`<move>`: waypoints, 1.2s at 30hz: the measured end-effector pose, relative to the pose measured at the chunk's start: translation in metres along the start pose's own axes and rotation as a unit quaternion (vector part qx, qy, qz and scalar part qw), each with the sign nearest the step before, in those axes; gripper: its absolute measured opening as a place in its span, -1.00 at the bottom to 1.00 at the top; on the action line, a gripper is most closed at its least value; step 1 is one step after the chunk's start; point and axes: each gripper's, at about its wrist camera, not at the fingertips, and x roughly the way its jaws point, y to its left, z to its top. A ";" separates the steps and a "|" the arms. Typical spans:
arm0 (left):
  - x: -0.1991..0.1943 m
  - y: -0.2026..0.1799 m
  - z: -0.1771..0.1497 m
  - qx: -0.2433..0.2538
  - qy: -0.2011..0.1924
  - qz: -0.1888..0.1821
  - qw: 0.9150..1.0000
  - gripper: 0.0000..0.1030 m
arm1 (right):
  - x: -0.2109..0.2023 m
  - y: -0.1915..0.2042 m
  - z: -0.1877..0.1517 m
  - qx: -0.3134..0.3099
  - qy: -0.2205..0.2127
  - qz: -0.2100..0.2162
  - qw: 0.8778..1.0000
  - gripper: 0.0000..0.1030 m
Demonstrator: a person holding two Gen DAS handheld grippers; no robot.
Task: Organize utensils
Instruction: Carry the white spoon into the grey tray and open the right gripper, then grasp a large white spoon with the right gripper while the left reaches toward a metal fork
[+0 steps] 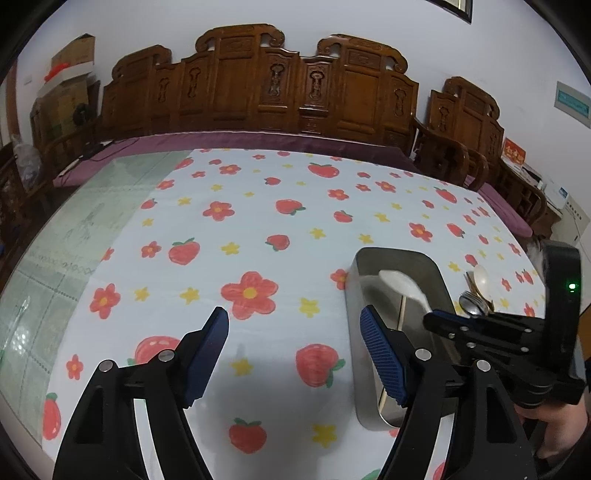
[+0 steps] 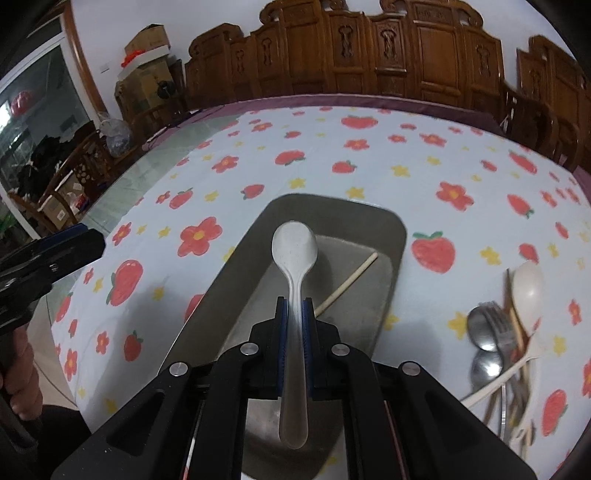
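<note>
A white tablecloth (image 1: 258,229) printed with red flowers, strawberries and yellow stars covers most of the table; at its left edge a pale green patterned surface (image 1: 74,236) shows. Along the far side runs a purple cushion (image 1: 258,138) on a carved dark wooden bench (image 1: 258,81), with a matching wooden chair (image 1: 465,122) at the far right. Stacked cardboard boxes (image 2: 147,62) stand in the far left corner against the white wall (image 1: 147,26). A blue-green sign (image 1: 572,99) hangs on the right wall.

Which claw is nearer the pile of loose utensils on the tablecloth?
Right. The right claw, gripping the white plastic spoon over the metal tray, is beside the utensil pile; the left claw hovers beyond the tray.
</note>
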 end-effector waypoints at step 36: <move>-0.004 -0.133 -0.031 0.094 -0.001 -0.100 0.991 0.37 | -0.109 -0.138 -0.085 0.004 -0.046 -0.133 0.990 -0.53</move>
